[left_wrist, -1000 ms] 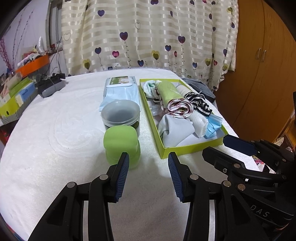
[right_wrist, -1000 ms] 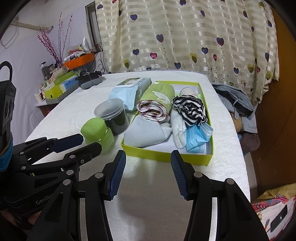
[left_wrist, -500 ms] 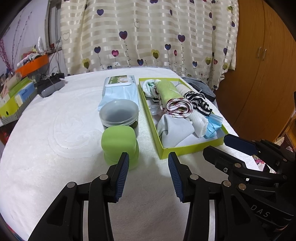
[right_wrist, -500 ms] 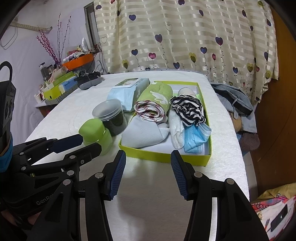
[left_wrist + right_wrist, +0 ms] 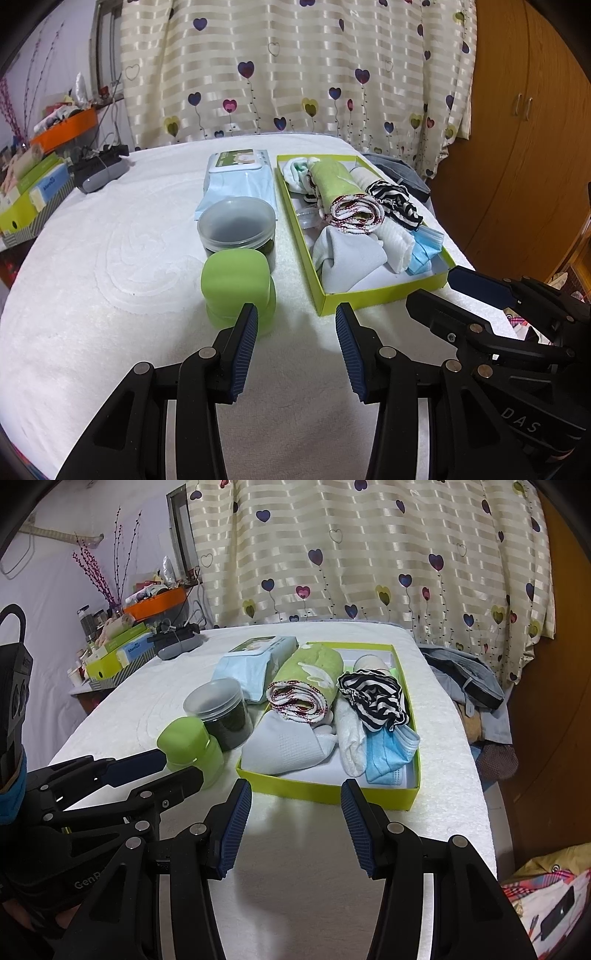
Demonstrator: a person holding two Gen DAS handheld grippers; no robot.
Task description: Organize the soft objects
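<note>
A lime-green box (image 5: 384, 295) (image 5: 325, 794) on the white table holds soft items: a rolled green towel (image 5: 343, 192) (image 5: 306, 683), a striped black-and-white cloth (image 5: 397, 203) (image 5: 373, 694), a grey-white cloth (image 5: 347, 258) (image 5: 284, 749), a white cloth (image 5: 349, 734) and a blue face mask (image 5: 424, 247) (image 5: 391, 753). My left gripper (image 5: 295, 347) is open and empty, in front of the box's near left corner. My right gripper (image 5: 295, 827) is open and empty, just in front of the box's near wall.
A green-lidded bottle (image 5: 236, 284) (image 5: 188, 746), a clear jar with dark contents (image 5: 236, 229) (image 5: 218, 712) and a wet-wipes pack (image 5: 240, 177) (image 5: 255, 661) stand left of the box. Clutter and boxes (image 5: 29, 192) lie at far left. The table edge (image 5: 480, 775) drops right.
Both grippers have drifted slightly; the box and jars sit a little lower and nearer in both views. Both grippers stay open and empty.
</note>
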